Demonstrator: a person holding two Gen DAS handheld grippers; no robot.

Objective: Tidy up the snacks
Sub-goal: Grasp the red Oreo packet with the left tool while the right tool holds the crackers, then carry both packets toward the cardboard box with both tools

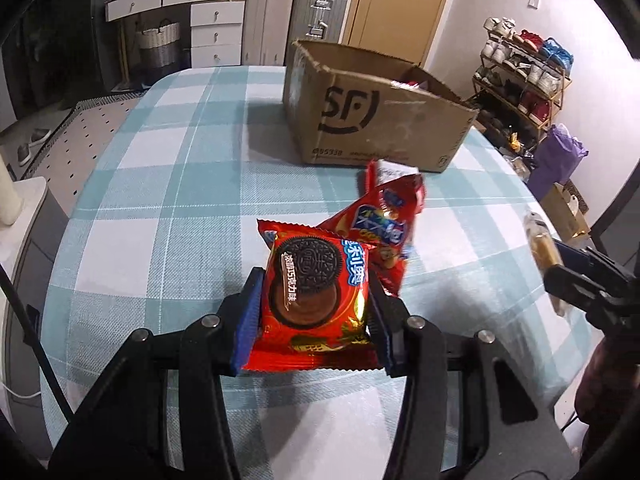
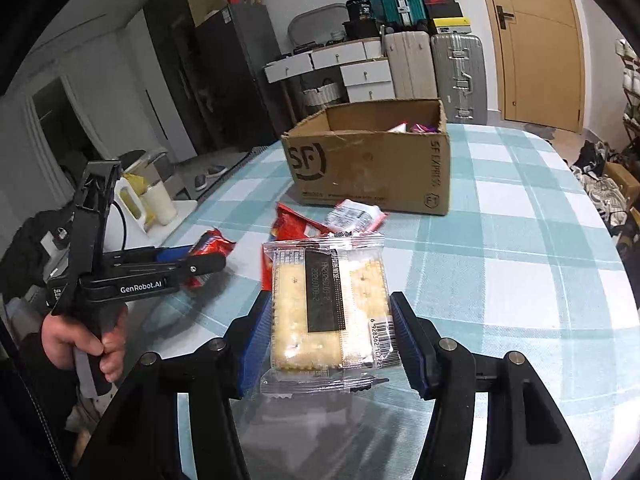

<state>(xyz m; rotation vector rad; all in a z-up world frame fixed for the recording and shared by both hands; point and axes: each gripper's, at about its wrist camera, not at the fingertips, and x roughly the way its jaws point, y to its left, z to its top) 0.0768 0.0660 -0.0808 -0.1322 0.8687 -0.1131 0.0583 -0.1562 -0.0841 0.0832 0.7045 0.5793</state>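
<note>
My left gripper (image 1: 316,312) is shut on a red Oreo packet (image 1: 316,300) and holds it above the checked tablecloth (image 1: 168,200). A red snack bag (image 1: 380,220) lies on the cloth just beyond it. My right gripper (image 2: 328,332) is shut on a clear cracker packet (image 2: 328,308), held above the table. The open SF cardboard box (image 1: 376,120) stands at the far side, with some snacks inside (image 2: 412,126). In the right wrist view the left gripper (image 2: 200,256) shows at the left, and the red bag (image 2: 296,224) and a small white-red packet (image 2: 356,216) lie before the box (image 2: 372,168).
Suitcases (image 1: 296,16) and a white drawer unit (image 1: 216,32) stand behind the table near a wooden door (image 1: 404,4). A shoe rack (image 1: 524,72) is at the right. A white appliance (image 2: 136,204) sits left of the table. The table's edges curve away on both sides.
</note>
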